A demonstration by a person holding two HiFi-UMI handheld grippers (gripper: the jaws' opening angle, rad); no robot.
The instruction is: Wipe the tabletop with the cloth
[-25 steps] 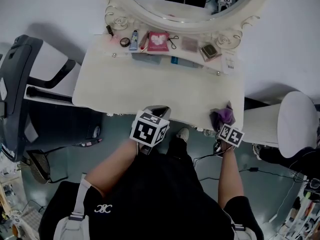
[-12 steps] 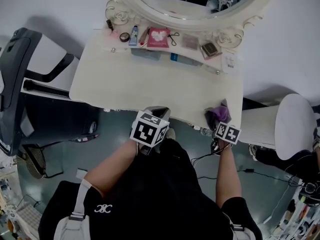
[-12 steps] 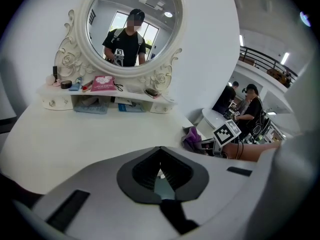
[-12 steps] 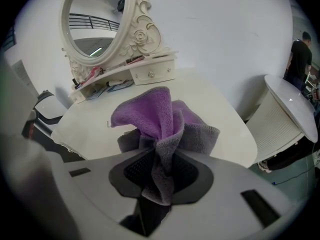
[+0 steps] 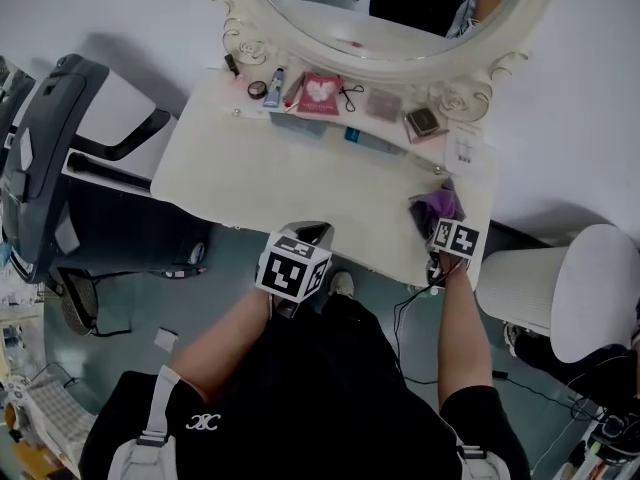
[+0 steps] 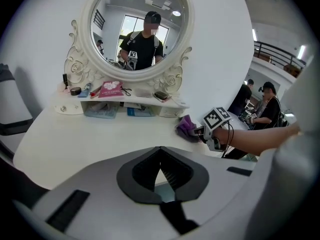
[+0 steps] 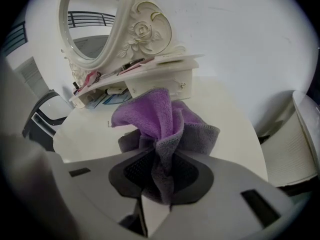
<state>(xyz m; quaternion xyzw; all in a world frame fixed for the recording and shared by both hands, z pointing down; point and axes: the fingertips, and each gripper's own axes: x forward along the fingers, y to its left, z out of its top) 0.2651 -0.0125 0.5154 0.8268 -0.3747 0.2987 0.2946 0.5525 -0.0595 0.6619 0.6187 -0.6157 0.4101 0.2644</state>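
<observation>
We've got the purple cloth bunched in the right gripper, jaws clamped on its gathered middle, and it rests on the dressing table near the front right corner. The left gripper hangs at the front edge, about midway along, jaws pressed together on nothing. The oval mirror stands along the back edge, with a pink packet on the shelf below it.
</observation>
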